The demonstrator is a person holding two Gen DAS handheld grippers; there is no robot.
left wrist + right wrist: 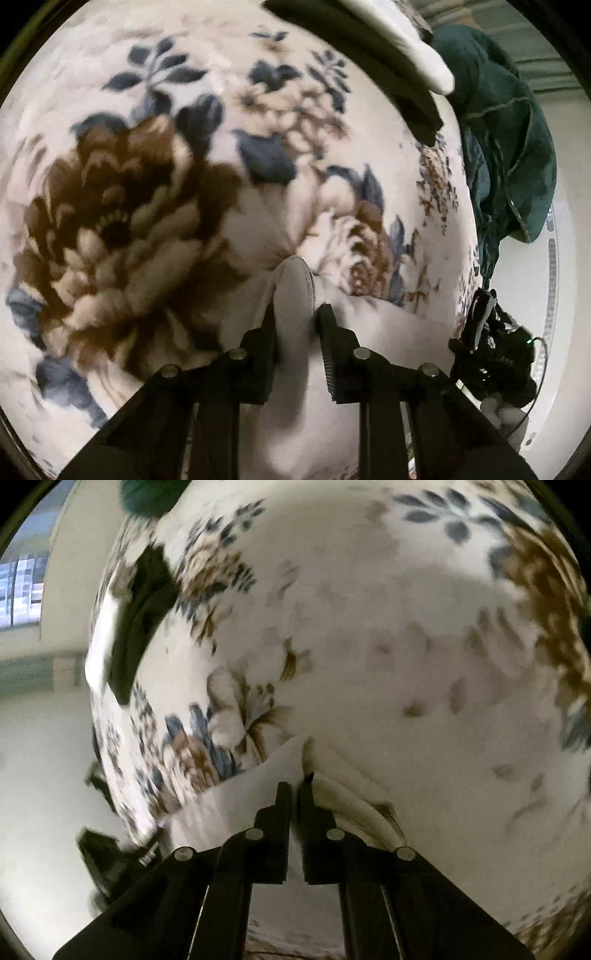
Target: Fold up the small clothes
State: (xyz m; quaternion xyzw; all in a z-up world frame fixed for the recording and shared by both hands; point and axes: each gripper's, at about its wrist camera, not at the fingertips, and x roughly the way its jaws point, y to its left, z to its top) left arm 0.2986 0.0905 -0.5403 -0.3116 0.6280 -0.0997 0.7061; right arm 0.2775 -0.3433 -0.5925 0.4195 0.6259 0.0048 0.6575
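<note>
A small white garment (295, 295) is pinched between the fingers of my left gripper (295, 314), which is shut on a bunched fold of it just above a floral blanket (147, 184). My right gripper (295, 786) is shut on another edge of the same white garment (258, 786), which hangs to the left over the blanket (406, 646). The right gripper also shows at the right edge of the left wrist view (491, 347). Both views are motion-blurred.
A dark green garment (509, 140) lies heaped at the blanket's far right edge. A black cloth (369, 55) and a white cloth (417, 48) lie together near it; they also show in the right wrist view (144, 616). Pale floor lies beyond the blanket edge.
</note>
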